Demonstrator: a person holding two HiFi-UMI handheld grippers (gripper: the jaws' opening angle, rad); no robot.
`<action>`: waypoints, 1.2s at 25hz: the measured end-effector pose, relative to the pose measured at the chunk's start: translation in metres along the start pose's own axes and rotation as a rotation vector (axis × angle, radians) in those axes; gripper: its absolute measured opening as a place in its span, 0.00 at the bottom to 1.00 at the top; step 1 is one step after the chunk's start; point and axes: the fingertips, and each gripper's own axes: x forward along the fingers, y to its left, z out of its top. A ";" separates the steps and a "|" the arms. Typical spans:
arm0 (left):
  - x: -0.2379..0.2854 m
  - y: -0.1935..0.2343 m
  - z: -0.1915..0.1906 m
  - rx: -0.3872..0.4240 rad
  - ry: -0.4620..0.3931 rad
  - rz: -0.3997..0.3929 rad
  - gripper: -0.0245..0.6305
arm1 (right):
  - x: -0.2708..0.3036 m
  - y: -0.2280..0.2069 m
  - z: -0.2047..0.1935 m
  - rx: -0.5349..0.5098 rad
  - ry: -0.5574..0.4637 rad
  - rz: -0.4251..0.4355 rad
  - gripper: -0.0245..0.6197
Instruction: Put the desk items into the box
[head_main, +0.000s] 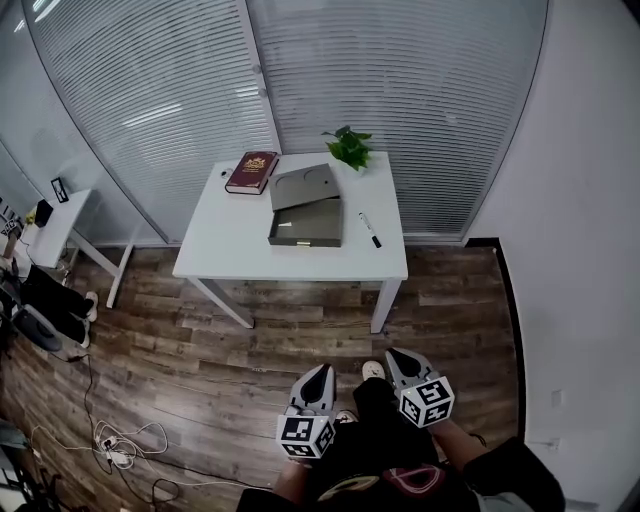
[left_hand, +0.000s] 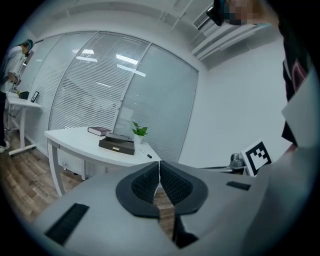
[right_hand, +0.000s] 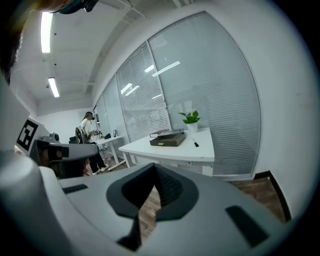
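Grey box (head_main: 305, 241) interior indistinct

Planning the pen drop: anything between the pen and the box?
Nothing visible. The pen lies on bare table just right of the open box, whose lid is swung to the far side.

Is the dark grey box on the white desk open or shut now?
Open. In the head view the dark grey flat box has its lid swung back, exposing the inside.
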 end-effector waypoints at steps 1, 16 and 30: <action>0.001 0.002 0.001 -0.002 -0.001 0.003 0.07 | 0.003 -0.001 0.000 -0.001 0.005 -0.001 0.05; 0.065 0.029 0.022 -0.088 -0.037 0.073 0.07 | 0.062 -0.058 0.022 0.010 0.033 -0.014 0.05; 0.170 0.044 0.039 -0.049 0.001 0.091 0.07 | 0.147 -0.127 0.060 0.001 0.068 0.031 0.05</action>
